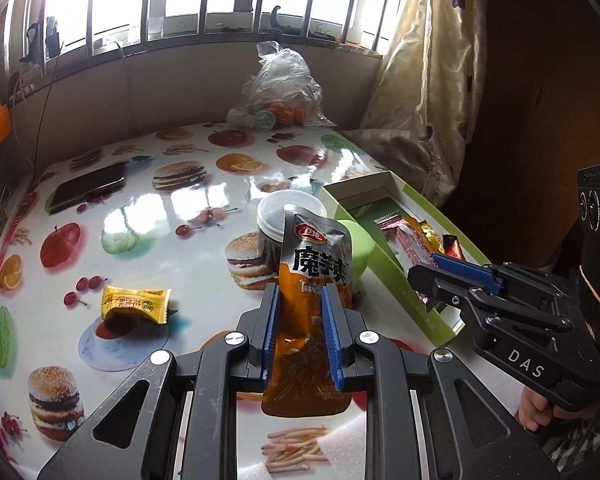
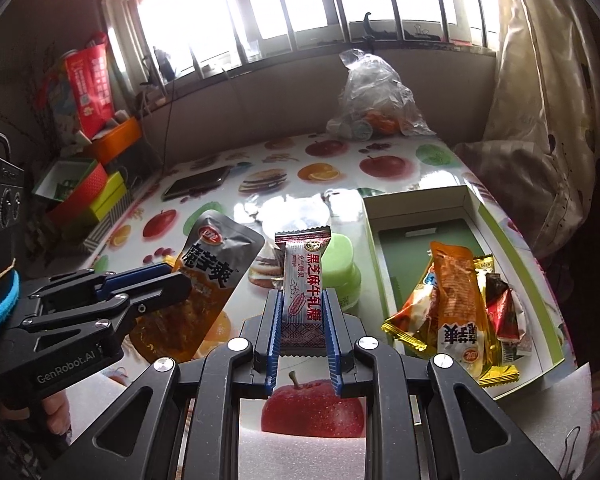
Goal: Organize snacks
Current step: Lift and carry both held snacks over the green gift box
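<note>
Overhead, the left gripper [image 1: 300, 320] is clamped on a silver-and-orange foil snack pouch [image 1: 314, 276], held clear above the fruit-printed table [image 1: 140, 208]. Beside it, the right gripper [image 2: 302, 320] pinches a white nougat bar with red lettering [image 2: 302, 280]. Near the table's right edge, a green-rimmed cardboard box [image 2: 420, 200] holds more wrapped snacks. A yellow wrapped candy [image 1: 136, 304] lies towards the left edge.

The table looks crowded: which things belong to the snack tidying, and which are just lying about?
Part of the job:
silver-orange pouch
white nougat bar
yellow candy
green box

Lying about:
phone
plastic bag
green jar
</note>
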The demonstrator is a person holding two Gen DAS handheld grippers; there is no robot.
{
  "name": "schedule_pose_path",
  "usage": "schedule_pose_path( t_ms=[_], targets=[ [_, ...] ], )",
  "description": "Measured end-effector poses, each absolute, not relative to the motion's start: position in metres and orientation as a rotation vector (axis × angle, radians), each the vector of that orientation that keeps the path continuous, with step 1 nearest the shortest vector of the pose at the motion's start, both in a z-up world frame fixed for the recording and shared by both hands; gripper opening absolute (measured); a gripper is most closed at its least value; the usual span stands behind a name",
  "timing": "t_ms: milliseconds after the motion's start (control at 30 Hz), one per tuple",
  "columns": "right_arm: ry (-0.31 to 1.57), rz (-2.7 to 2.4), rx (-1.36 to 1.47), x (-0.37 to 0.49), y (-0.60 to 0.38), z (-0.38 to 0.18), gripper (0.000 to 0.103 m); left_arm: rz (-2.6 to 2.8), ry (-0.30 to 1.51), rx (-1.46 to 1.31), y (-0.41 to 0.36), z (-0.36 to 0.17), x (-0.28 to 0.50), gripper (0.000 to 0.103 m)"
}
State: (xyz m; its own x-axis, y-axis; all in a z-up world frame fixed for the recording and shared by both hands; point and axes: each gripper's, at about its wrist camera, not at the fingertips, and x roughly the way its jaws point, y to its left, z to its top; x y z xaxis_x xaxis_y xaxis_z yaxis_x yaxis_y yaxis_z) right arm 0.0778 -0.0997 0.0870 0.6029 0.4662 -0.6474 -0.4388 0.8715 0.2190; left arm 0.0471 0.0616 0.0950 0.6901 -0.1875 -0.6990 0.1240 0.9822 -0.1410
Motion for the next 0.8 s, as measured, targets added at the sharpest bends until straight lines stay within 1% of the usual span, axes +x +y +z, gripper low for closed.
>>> schedule_pose_path(
  t_ms=[467,800],
  targets=[
    [0.752,0.436,0.074,0.094,-0.148,0.088,0.019,-0.258,0.783,-0.086,0.017,0.105,0.078,0.022],
    [0.775,0.355,0.096,0.114,-0.186,0.076,0.019,-0.321,0.820,-0.118,-0.018,0.099,0.116,0.022]
  ],
)
